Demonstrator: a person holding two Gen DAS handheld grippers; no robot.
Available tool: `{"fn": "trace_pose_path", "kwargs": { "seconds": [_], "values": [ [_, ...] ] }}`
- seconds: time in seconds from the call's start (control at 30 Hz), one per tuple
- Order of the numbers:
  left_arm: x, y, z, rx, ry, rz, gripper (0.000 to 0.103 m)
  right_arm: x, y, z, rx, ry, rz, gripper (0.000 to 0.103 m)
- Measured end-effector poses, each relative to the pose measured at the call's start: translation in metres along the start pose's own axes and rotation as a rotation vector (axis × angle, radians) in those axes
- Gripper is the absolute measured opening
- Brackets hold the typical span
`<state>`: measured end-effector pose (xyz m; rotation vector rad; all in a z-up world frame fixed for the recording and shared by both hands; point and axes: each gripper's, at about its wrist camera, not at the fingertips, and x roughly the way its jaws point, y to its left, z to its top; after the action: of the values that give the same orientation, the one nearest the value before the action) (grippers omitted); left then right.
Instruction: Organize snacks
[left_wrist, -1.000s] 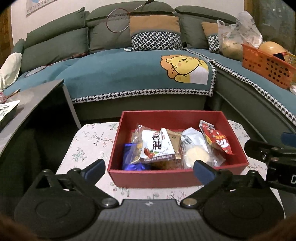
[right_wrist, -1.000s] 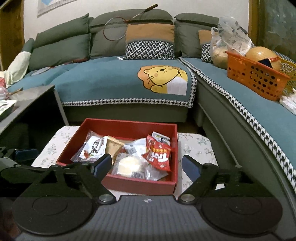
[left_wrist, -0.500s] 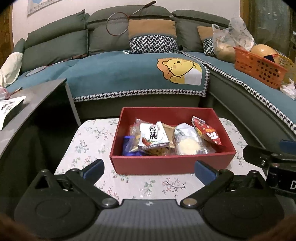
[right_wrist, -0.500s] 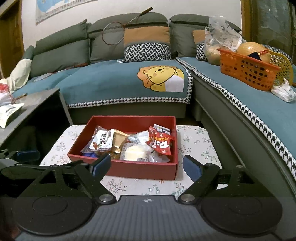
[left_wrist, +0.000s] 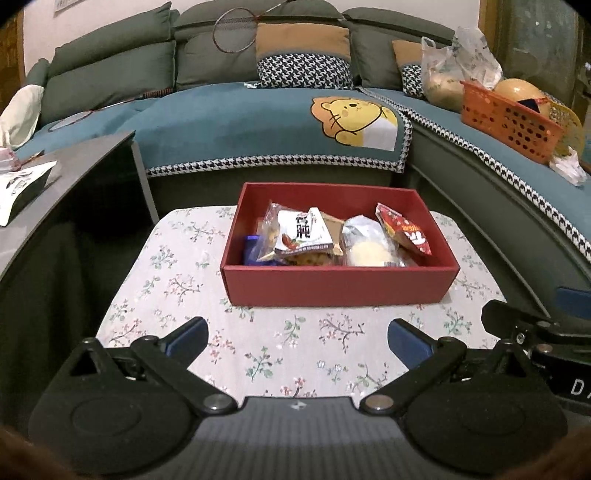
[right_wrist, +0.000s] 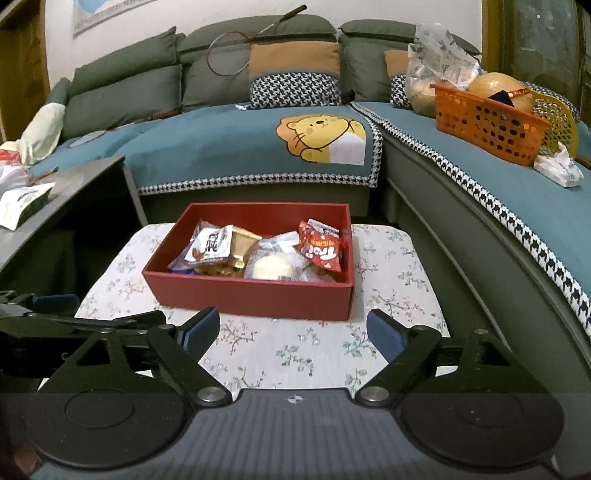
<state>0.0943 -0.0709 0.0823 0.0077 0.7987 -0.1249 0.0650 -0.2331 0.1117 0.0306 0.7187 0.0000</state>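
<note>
A red box (left_wrist: 336, 286) (right_wrist: 243, 291) sits on a small table with a floral cloth (left_wrist: 177, 280) (right_wrist: 399, 280). It holds several snack packets: a white packet with a black character (left_wrist: 301, 230) (right_wrist: 210, 243), a clear-wrapped pale round cake (left_wrist: 369, 253) (right_wrist: 273, 266), a red packet (left_wrist: 404, 229) (right_wrist: 321, 251) and a blue one (left_wrist: 251, 249). My left gripper (left_wrist: 297, 338) is open and empty, hovering over the cloth in front of the box. My right gripper (right_wrist: 293, 332) is open and empty, also in front of the box, to the right of the left one.
A teal-covered corner sofa (left_wrist: 240, 125) wraps behind and right of the table. An orange basket (left_wrist: 509, 118) (right_wrist: 487, 120) with a plastic bag stands on its right part. A dark side table (left_wrist: 66, 173) with a white pouch (left_wrist: 22, 184) stands at the left.
Both grippers have drawn back from the red box, which now sits farther away and smaller in both views. Both stay open and empty.
</note>
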Motion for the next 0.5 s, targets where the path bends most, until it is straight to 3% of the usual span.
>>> {"fn": "trace_pose_path", "kwargs": {
  "seconds": [0.5],
  "values": [
    [-0.011,0.0,-0.026,0.023,0.042,0.029,0.103,-0.013,0.008,-0.024,-0.023,0.044,-0.01,0.091]
  ]
}}
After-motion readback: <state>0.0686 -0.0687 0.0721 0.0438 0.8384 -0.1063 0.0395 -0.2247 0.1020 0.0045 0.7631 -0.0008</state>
